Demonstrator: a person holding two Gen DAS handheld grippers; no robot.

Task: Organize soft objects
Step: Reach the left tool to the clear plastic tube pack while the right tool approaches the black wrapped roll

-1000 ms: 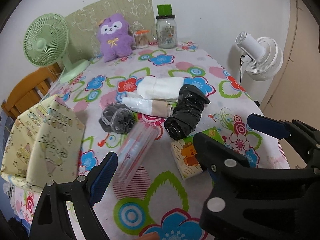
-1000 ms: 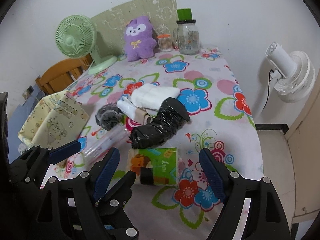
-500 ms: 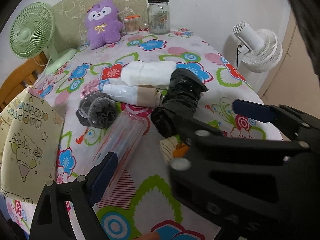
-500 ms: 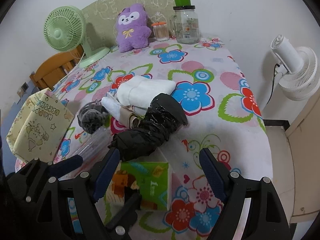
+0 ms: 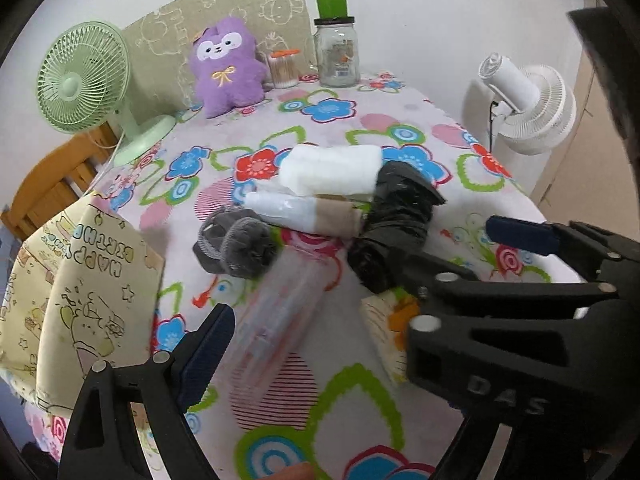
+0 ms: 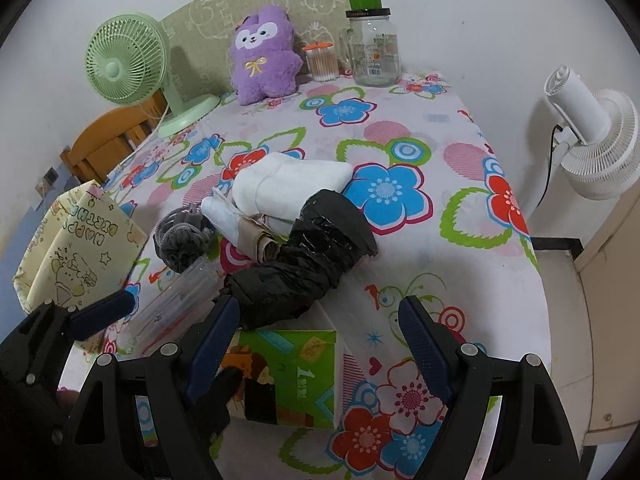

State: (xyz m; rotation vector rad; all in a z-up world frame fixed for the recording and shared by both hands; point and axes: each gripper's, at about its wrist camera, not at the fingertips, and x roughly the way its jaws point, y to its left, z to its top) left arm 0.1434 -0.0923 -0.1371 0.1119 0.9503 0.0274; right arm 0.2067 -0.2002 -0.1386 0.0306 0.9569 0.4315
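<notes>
My right gripper is open, its blue pads either side of the green tissue pack without touching it. Just beyond lies a black plastic-bag roll. My left gripper is open and empty above a clear plastic tube pack. Further back lie a grey knitted bundle, a white-and-beige bag roll and a folded white towel. In the left wrist view the right gripper's black frame hides most of the tissue pack. A yellow gift bag stands open at the table's left edge.
A purple plush toy, a cotton-swab jar and a glass jar line the back wall. A green fan stands at the back left, above a wooden chair. A white fan stands off the table's right edge.
My right gripper has come forward and down, so the tissue pack now lies between its fingers. Its frame has slid into the left wrist view, covering the pack.
</notes>
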